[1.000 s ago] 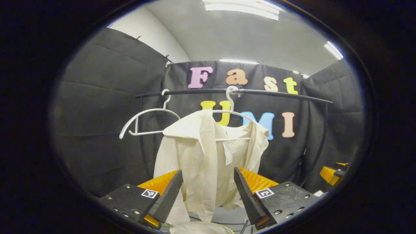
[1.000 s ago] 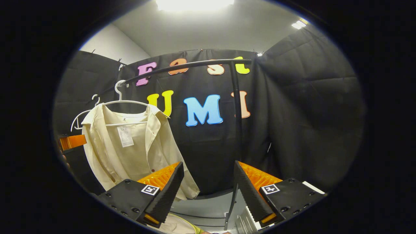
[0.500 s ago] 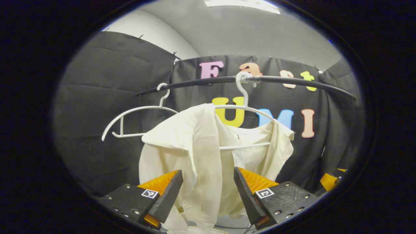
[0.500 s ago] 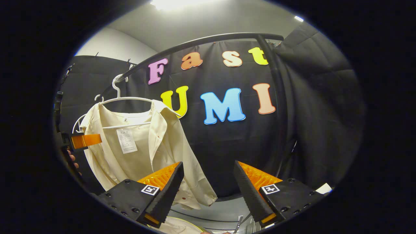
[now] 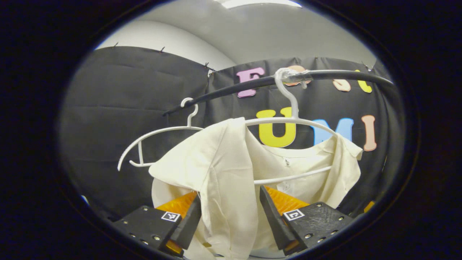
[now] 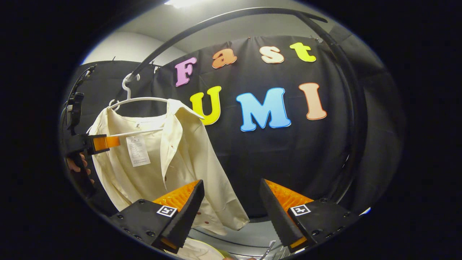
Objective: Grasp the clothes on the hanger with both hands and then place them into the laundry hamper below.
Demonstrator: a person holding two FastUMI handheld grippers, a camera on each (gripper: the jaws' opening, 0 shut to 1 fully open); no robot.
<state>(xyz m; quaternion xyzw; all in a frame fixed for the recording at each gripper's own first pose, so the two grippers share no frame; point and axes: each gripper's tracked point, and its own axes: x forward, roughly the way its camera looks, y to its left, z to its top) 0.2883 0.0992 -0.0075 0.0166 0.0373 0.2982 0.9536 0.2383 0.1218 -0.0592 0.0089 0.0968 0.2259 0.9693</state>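
Soft, light cream shirt between open left tongs; pinch its front placket. Right tongs open, empty.

Both grippers have black screw-studded bodies, wedge-shaped ridged fingers, and small square black-and-white markers.

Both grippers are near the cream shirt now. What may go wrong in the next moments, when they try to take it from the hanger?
1. The left gripper is open with the shirt front between its fingers, close to the white hanger's lower bar; it might clamp the bar too.
2. The right gripper is open beside the shirt's hem, facing the wall; its grasp may miss.
3. Pulling one side alone could snag the shirt or swing the empty hanger alongside.
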